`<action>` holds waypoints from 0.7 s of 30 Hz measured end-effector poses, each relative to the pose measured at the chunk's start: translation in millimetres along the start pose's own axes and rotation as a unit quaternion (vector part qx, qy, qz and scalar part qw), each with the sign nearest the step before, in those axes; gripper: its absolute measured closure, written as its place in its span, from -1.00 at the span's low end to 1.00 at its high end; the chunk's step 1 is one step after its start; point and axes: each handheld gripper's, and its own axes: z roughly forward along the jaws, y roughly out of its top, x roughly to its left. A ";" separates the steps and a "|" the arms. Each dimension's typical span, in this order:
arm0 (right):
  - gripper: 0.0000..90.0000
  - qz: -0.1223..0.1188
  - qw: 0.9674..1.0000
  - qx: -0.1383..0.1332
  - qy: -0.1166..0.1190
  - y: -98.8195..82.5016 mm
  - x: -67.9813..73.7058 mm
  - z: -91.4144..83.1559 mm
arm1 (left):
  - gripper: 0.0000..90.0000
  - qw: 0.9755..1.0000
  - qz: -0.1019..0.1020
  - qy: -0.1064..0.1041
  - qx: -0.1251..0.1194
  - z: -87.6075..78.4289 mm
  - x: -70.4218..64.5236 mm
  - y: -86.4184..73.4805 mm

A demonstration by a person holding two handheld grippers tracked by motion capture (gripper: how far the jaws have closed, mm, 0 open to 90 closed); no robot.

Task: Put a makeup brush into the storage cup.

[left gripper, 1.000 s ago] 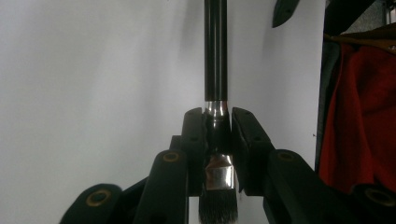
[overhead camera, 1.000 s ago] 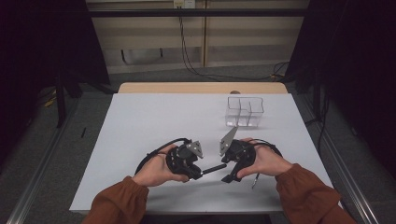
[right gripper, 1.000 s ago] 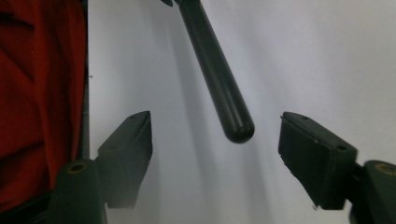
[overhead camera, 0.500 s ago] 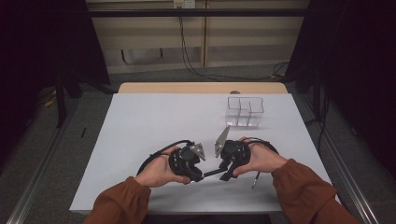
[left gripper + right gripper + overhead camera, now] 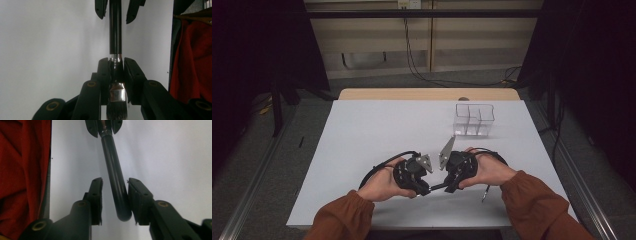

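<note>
L gripper (image 5: 116,68) fingers clamped on brush (image 5: 115,32) ferrule, held level above near surface (image 5: 362,130). R gripper (image 5: 115,192) fingers part-open, have just been closing round handle end, one side touching. Centre handle, then squeeze; keep L steady.

brush (image 5: 115,37): black handle, silver ferrule, dark bristles | left tongs (image 5: 116,66): black, brass-coloured pivot rings | right tongs (image 5: 115,195): black, same rings | worktop (image 5: 377,130): pale grey-white, tan far edge | sleeves (image 5: 532,197): rust orange | bin (image 5: 474,120): clear, colourless | plates on tongs (image 5: 446,151): grey
</note>
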 end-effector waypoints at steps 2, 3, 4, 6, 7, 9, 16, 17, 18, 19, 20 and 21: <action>0.54 0.001 1.000 -0.001 0.002 -0.3 0.0 -0.7 | 0.69 1.000 -0.001 -0.002 -0.003 0.3 0.4 0.5; 0.55 0.001 1.000 -0.001 0.002 -0.8 -0.6 -0.5 | 0.69 1.000 -0.004 -0.002 -0.007 0.3 0.2 0.6; 0.55 0.001 1.000 0.000 0.003 -1.2 -0.9 -0.2 | 0.69 1.000 -0.003 -0.003 -0.008 0.1 0.4 0.8; 0.56 -0.001 1.000 0.002 0.010 -1.5 -0.2 0.1 | 0.69 1.000 0.000 -0.005 -0.012 -0.9 0.2 1.0; 0.59 -0.006 1.000 0.000 0.008 -1.4 -0.3 0.5 | 0.69 1.000 -0.004 -0.004 -0.015 -1.0 -0.9 0.8; 0.70 -0.004 1.000 -0.001 0.011 -1.4 0.5 -0.6 | 0.69 1.000 -0.003 -0.005 -0.014 -1.5 -1.0 0.9; 0.74 -0.010 1.000 -0.001 0.013 -2.8 0.4 -0.2 | 0.68 1.000 -0.002 -0.006 -0.017 -1.5 0.7 0.8; 0.75 -0.009 1.000 0.000 0.014 -2.9 1.0 -0.5 | 0.68 1.000 -0.002 -0.003 -0.019 -1.6 0.6 0.6; 0.75 -0.010 1.000 -0.001 0.014 -3.0 1.2 -0.8 | 0.68 1.000 -0.002 -0.006 -0.020 -1.9 1.0 0.2; 0.76 -0.013 1.000 -0.005 0.015 -3.2 1.0 -0.7 | 0.68 1.000 -0.003 -0.004 -0.021 -2.3 1.2 0.0; 0.77 -0.016 1.000 -0.006 0.016 -3.2 1.2 -1.0 | 0.67 1.000 -0.003 -0.005 -0.020 -3.1 2.2 -0.2; 0.77 -0.023 1.000 -0.012 0.010 -3.2 0.8 -1.0 | 0.67 1.000 -0.011 -0.005 -0.027 -3.0 2.3 -0.8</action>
